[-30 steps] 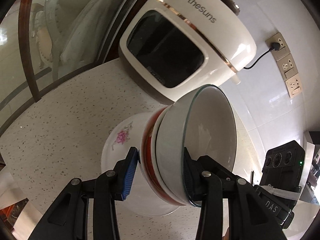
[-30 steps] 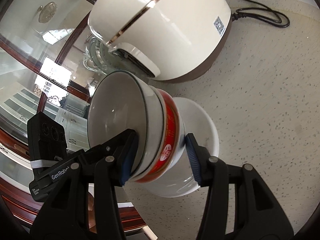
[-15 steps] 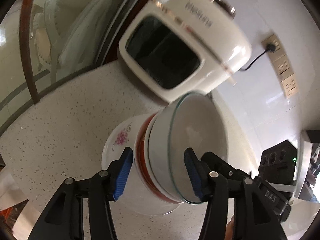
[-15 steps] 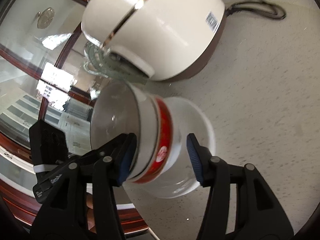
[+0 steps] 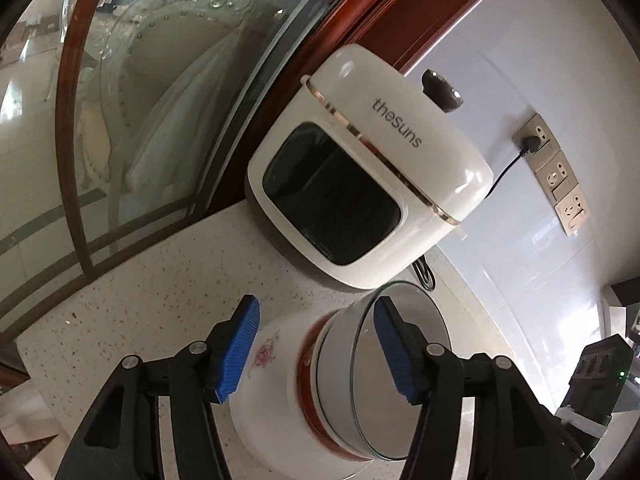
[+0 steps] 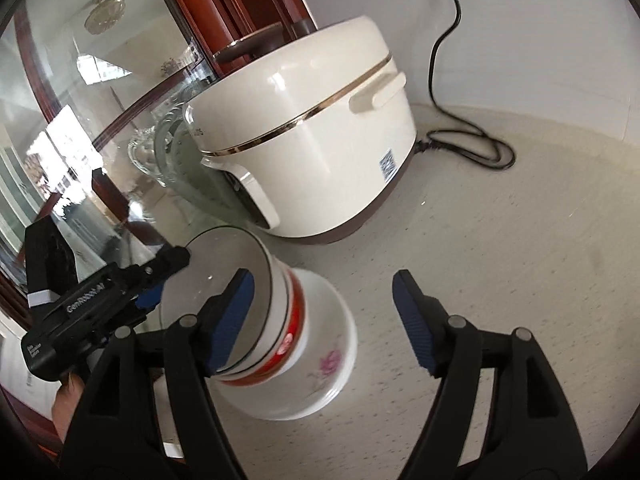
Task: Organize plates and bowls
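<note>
A stack of bowls stands on the speckled counter (image 5: pixel 132 300): a grey glass-rimmed bowl (image 5: pixel 400 392) on top, a red-banded bowl (image 5: pixel 310 354) under it, both nested in a white bowl with a pink flower (image 5: pixel 264 360). The stack also shows in the right wrist view (image 6: pixel 280 320). My left gripper (image 5: pixel 316 346) is open, its blue pads apart above and around the stack without touching it. My right gripper (image 6: pixel 322 320) is open wide, its left pad in front of the grey bowl's rim. The left gripper's body shows at the left of the right wrist view (image 6: pixel 100 292).
A white rice cooker (image 5: pixel 368 184) stands behind the stack, close to it, its cord (image 6: pixel 472 148) trailing along the counter to a wall socket (image 5: pixel 532 142). A glass cabinet door with a red-brown wood frame (image 5: pixel 120 120) borders the counter on the left.
Both grippers opened, let go of the bowl stack and pulled back from it. The stack now rests on the counter by itself.
</note>
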`<state>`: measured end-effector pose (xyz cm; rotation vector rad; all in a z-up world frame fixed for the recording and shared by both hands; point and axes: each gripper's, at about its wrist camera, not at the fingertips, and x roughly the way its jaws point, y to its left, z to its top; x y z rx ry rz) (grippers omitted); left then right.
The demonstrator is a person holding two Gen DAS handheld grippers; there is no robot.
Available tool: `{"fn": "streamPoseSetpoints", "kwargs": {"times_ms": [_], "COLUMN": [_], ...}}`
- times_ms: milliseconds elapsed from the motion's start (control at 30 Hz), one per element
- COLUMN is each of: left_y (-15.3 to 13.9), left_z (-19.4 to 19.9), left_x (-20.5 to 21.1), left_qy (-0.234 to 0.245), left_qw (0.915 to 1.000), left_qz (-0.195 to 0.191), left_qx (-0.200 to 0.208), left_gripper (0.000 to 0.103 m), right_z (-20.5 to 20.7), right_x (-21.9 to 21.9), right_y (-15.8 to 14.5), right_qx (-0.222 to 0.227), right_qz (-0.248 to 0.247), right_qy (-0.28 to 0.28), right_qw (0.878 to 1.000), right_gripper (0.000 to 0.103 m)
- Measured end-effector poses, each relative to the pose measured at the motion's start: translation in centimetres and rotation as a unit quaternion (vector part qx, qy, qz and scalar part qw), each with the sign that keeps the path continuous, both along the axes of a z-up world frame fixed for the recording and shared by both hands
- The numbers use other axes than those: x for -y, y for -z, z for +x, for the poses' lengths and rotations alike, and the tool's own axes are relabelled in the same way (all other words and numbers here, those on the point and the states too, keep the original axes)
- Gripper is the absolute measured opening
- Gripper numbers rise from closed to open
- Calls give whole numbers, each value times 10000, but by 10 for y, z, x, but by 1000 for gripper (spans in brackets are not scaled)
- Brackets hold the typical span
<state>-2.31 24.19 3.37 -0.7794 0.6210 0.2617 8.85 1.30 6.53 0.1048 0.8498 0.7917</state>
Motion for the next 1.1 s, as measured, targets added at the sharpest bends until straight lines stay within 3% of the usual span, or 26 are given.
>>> {"fn": "streamPoseSetpoints", "kwargs": {"times_ms": [67,200,333,467,600,667,767,867,1100], "left_y": [-1,-15,-21,-18,-30,-42,-50,-47,-27], "left_z": [1,-5,12,20,1,-21,-49,-86,-119], "left_x": [1,1,2,2,6,17,50,85,119], "left_qy": [-23,-68,-159,-31,-158,-172,-4,1,-248], "left_qw": [9999,9995,9981,9982,9974,9931,9811,9667,9588], "left_qz": [82,128,601,584,663,1035,1792,2459,2809], "left_qx": [-53,276,-11,-119,214,530,725,713,350], "left_gripper": [60,60,60,61,61,62,86,89,93], "right_z": [-3,-8,-13,-26,-40,-52,-75,-95,-117], "right_x": [0,2,9,20,34,43,58,70,74], "right_y": [-2,-1,-2,-2,0,3,12,29,57], "right_qx": [150,229,448,778,1008,1158,1325,1249,1159], "right_qz": [-85,-95,-170,-237,-170,-132,-59,39,44], "right_qy": [34,66,277,467,598,660,675,565,360], "right_qw": [9998,9997,9985,9956,9930,9910,9889,9905,9926], "right_gripper": [77,78,79,81,81,82,85,85,85]}}
